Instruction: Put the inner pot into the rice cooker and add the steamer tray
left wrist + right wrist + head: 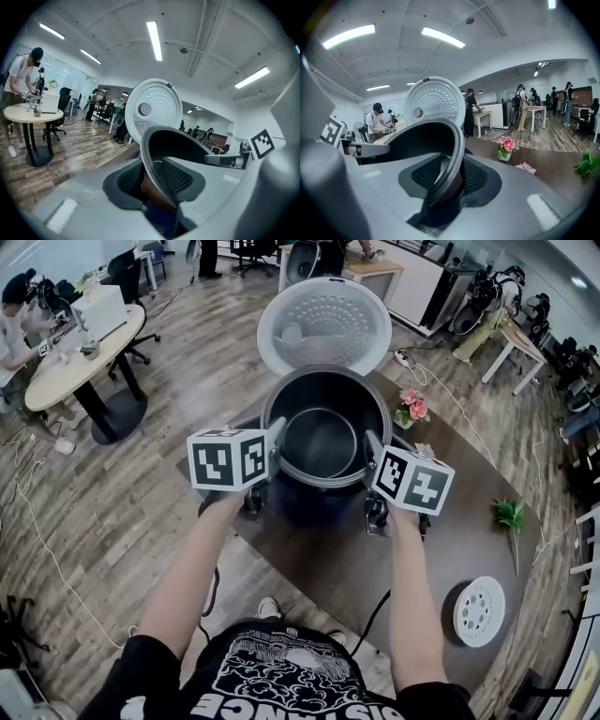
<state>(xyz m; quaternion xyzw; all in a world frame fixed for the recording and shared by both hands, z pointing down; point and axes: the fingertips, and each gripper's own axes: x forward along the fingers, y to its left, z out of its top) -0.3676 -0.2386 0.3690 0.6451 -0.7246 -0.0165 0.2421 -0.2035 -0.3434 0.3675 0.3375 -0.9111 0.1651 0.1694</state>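
Note:
The dark inner pot hangs level between both grippers, right over the dark blue rice cooker body. How deep it sits in the cooker I cannot tell. My left gripper is shut on the pot's left rim, and its pads clamp the wall. My right gripper is shut on the right rim. The cooker's white lid stands open behind the pot. The white round steamer tray lies flat on the table, near right.
The cooker stands on a brown table. A small pot of pink flowers sits right of the cooker, and a green sprig lies farther right. A round work table with people stands far left.

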